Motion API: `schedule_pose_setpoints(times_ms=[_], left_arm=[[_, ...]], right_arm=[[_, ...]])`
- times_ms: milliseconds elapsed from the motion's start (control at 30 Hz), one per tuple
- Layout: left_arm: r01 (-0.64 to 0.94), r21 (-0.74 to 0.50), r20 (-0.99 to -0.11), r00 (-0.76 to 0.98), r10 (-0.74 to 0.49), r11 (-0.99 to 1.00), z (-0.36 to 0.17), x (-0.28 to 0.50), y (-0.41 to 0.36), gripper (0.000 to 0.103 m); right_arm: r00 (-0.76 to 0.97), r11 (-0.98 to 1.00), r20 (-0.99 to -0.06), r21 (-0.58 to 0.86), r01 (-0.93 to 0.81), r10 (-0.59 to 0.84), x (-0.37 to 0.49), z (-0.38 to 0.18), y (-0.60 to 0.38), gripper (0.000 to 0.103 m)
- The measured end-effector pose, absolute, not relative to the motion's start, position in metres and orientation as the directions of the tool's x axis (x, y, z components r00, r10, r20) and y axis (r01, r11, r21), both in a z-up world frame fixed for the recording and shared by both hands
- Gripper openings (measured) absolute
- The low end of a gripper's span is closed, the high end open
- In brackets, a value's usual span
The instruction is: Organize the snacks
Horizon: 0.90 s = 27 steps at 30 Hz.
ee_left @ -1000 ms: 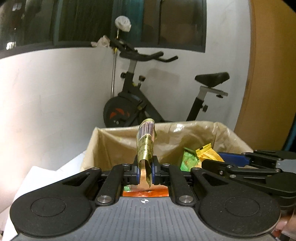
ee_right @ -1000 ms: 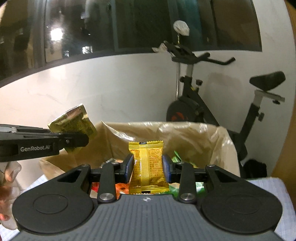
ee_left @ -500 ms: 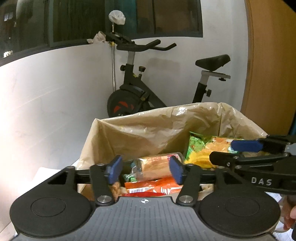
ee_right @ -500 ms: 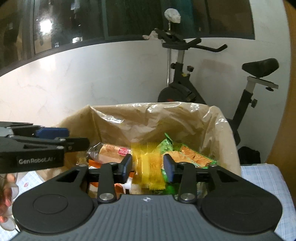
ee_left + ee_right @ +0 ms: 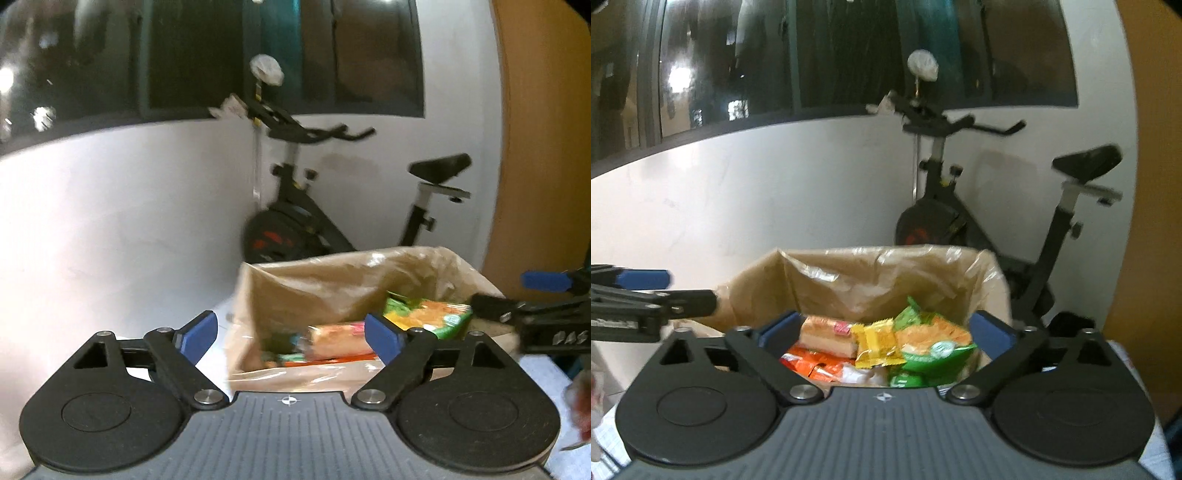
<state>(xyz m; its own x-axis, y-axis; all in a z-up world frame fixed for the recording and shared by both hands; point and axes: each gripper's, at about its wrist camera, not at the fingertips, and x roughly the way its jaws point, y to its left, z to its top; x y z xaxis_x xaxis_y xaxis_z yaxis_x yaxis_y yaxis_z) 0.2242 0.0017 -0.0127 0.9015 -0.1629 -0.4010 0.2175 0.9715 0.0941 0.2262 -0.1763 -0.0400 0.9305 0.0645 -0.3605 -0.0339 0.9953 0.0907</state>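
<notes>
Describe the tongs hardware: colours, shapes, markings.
Both match. The left tongs and right tongs each have a ribbed grey body with a small crosshair mark, two round black discs, black linkage arms with silver pivot pins, and blue fingertip pads. Side on, the right unit shows white lettering, blurred, ending "DAS". No cables visible.

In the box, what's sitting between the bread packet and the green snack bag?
The yellow packet, lying between bread packet and green snack bag, in the right wrist view.

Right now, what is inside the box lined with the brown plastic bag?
The lined box holds a yellow packet on top, a wrapped bread roll, a green-orange bag and orange packs. Anything beneath them is covered.
</notes>
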Motion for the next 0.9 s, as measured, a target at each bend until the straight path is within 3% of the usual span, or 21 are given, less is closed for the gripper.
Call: schedule_pose_setpoints(times_ms=[300, 500, 900], left_arm=[[0.132, 0.114, -0.316, 0.944, -0.09, 0.985, 0.028, 0.172, 0.021, 0.092], [0.125, 0.094, -0.276, 0.957, -0.095, 0.988, 0.043, 0.15, 0.026, 0.092], [0.133, 0.07, -0.288, 0.952, -0.108, 0.989, 0.039, 0.141, 0.024, 0.092]], right_arm=[[0.966, 0.993, -0.256, 0.118, 0.005, 0.025, 0.167, 0.014, -0.18, 0.103], [0.964, 0.992, -0.268, 0.122, 0.036, -0.002, 0.138, 0.035, -0.175, 0.103], [0.957, 0.991, -0.29, 0.128, 0.047, -0.008, 0.118, 0.035, -0.171, 0.103]])
